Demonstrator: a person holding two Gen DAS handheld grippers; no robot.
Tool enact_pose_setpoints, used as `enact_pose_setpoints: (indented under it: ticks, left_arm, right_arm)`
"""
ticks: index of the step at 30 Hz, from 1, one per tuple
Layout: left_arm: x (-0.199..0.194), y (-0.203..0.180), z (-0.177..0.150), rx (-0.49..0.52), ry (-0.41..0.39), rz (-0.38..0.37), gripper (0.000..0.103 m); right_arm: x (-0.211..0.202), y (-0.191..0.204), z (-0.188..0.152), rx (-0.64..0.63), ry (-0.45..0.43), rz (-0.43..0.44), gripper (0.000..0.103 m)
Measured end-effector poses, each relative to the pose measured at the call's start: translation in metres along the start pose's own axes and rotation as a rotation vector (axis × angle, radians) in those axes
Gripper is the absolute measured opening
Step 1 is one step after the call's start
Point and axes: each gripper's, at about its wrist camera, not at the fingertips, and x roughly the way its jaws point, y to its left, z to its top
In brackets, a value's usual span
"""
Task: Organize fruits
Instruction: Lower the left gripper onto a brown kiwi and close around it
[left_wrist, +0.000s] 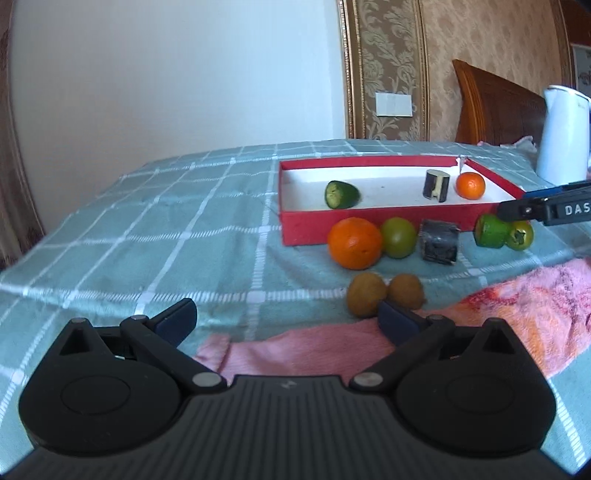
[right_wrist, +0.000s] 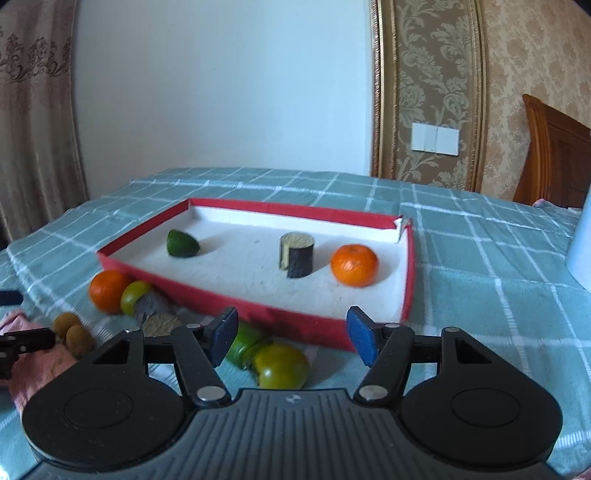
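Fruits (left_wrist: 354, 243) on checked bedspread (left_wrist: 184, 206); damask wallpaper (right_wrist: 424, 74) behind.

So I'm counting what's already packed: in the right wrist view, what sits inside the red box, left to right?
Green cucumber end → dark cylinder piece → small orange, all on the white floor of the red box.

White letters "DAS" stand on the right gripper (left_wrist: 532, 212), cut off at the frame edge.
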Motion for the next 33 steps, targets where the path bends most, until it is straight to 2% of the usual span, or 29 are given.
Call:
enact_pose_setpoints:
  ticks: [3, 5, 9, 13, 17, 21, 25, 27, 29, 33]
  left_arm:
    - [0.003, -0.005, 0.004, 0.006, 0.008, -0.021, 0.103]
    - [0.009, -0.009, 0.006, 0.018, 0.014, 0.006, 0.103]
    - [0.02, -0.012, 0.013, 0.033, 0.068, -0.001, 0.103]
    - [0.024, -0.014, 0.017, 0.023, 0.066, 0.003, 0.103]
    - [0.026, -0.017, 0.017, 0.039, 0.056, -0.029, 0.093]
    - [0.027, -0.016, 0.016, 0.025, 0.067, -0.036, 0.091]
    - [0.026, -0.014, 0.014, 0.015, 0.055, -0.049, 0.074]
    - [0.024, -0.015, 0.012, 0.008, 0.044, -0.07, 0.045]
    - [0.022, -0.019, 0.011, 0.013, 0.034, -0.102, 0.029]
    - [0.02, -0.031, 0.01, 0.07, 0.02, -0.068, 0.028]
  right_arm:
    - [0.001, 0.005, -0.002, -0.028, 0.009, -0.002, 0.065]
    - [0.001, 0.008, -0.003, -0.039, 0.01, 0.0, 0.065]
    - [0.001, 0.011, -0.004, -0.051, 0.004, -0.003, 0.069]
    - [0.0, 0.011, -0.005, -0.051, 0.001, -0.004, 0.069]
    - [0.001, 0.013, -0.006, -0.067, 0.005, -0.007, 0.069]
    - [0.001, 0.017, -0.007, -0.088, 0.007, -0.014, 0.069]
    - [0.001, 0.019, -0.008, -0.094, 0.006, -0.015, 0.069]
    - [0.001, 0.019, -0.008, -0.093, 0.01, -0.013, 0.069]
    - [0.001, 0.02, -0.009, -0.097, 0.011, -0.011, 0.069]
    - [0.002, 0.023, -0.01, -0.113, 0.018, -0.014, 0.069]
